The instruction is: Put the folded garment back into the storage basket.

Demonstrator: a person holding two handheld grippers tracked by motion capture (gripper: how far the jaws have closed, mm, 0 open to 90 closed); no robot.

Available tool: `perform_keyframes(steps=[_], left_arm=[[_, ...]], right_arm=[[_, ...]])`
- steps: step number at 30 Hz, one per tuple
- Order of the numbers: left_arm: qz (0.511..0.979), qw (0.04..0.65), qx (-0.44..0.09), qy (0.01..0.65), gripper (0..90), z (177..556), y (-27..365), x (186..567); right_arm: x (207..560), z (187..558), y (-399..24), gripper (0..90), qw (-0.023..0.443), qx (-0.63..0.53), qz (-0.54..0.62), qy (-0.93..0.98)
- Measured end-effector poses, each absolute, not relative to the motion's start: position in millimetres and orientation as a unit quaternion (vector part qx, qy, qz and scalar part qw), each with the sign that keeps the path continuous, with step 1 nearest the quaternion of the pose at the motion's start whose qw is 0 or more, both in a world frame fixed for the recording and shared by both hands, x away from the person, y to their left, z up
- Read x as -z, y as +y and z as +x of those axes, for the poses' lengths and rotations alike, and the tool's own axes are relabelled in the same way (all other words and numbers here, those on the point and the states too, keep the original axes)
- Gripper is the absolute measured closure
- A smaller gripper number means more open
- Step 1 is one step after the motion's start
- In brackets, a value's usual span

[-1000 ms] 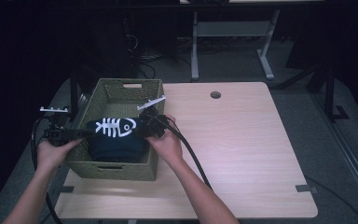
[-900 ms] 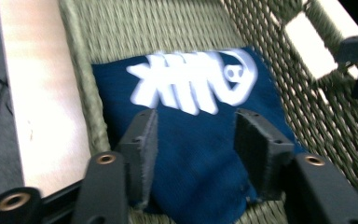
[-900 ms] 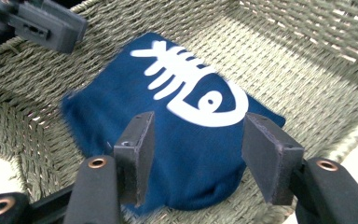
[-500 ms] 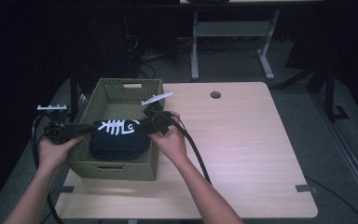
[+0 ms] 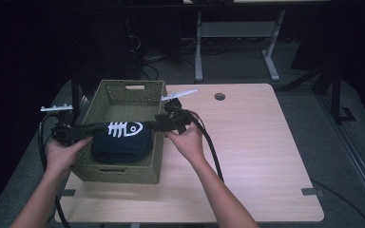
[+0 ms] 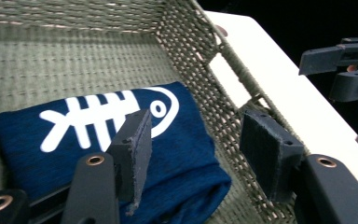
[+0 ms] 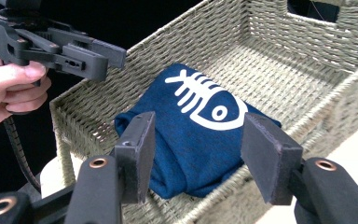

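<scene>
Both grippers hover above a woven basket (image 5: 119, 173) at the left centre of the high view, one held in each of a person's hands. Left gripper (image 5: 91, 129) sits at the basket's left rim, its long black body pointing toward the middle of the frame; its jaws have just been opening and now stand apart with nothing gripped. In the left gripper view, its two padded fingers (image 6: 133, 151) rise from the bottom edge, with the folded cloth lying below and beyond them, untouched. Right gripper (image 5: 158, 125) sits at the basket's right rim, facing the left one, jaws likewise parted and empty. In the right gripper view, its pads (image 7: 268, 156) frame the cloth from above without contact.

A folded navy cloth (image 5: 121, 142) with a white fish-skeleton print lies flat on the basket's floor, in the half nearer the bottom of the high view. The basket is olive green, with a handle slot in its far wall. It rests on the left part of a pale wooden table (image 5: 266, 156).
</scene>
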State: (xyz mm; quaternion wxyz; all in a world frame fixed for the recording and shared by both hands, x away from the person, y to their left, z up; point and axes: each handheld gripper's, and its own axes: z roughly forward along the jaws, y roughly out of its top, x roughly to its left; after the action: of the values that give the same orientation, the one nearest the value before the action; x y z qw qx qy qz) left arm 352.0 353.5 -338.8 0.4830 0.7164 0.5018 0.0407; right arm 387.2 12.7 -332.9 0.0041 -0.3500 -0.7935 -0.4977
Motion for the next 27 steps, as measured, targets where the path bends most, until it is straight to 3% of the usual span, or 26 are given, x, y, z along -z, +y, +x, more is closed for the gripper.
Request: perform_keyframes(steps=[27], left_arm=[[0.729,0.500,-0.038,0.465,29.7,342.6,284.8,334.1]], right_arm=[[330.6,373.5,-83.1,39.8,-0.004,0.520,-0.363,-0.773]])
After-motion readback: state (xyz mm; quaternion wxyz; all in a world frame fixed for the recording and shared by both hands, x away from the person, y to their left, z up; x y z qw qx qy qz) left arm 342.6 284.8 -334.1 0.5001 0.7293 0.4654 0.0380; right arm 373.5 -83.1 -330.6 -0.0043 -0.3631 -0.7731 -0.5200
